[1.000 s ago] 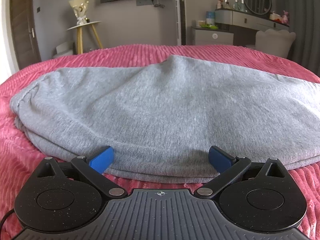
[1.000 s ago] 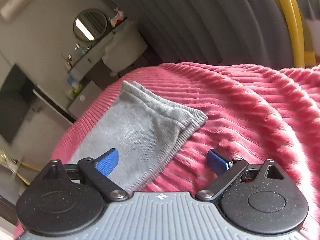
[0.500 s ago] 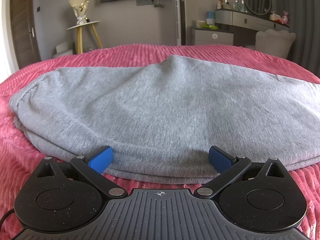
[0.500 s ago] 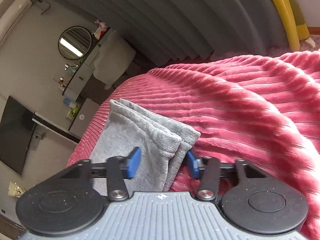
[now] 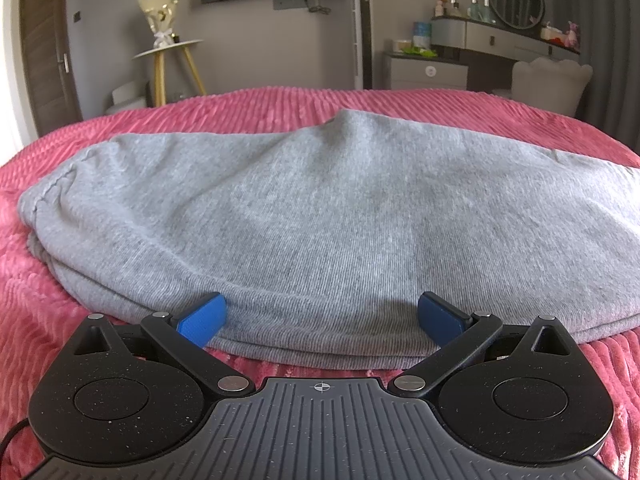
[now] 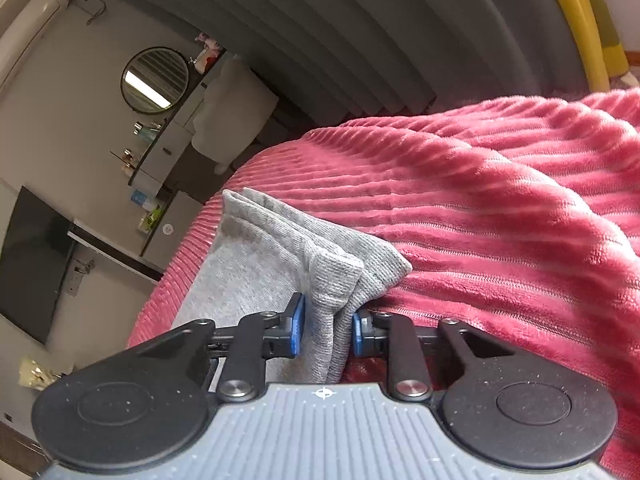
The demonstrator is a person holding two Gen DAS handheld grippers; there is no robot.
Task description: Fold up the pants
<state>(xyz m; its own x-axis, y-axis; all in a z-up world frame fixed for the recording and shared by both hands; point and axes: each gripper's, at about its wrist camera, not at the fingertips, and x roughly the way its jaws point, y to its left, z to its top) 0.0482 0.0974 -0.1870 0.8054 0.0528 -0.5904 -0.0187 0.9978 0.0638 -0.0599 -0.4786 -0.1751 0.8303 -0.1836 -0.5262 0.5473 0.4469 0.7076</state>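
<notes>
Grey pants (image 5: 320, 216) lie flat across the red bed (image 5: 280, 100), soft and floppy, so the stacked cuffs are the spot to grab, and there the right tool (image 6: 326, 330) is closing, pinching them, while the left tool (image 5: 320, 316) sits spread at the near edge.

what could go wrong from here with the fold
1. The right gripper jaws are closing on the stacked leg cuffs near their edge; the lower cuff pokes out sideways and could slip free on lifting.
2. The left gripper is open at the grey pants edge, pinning nothing, so the body may drag across the red ribbed bedspread and bunch.
</notes>
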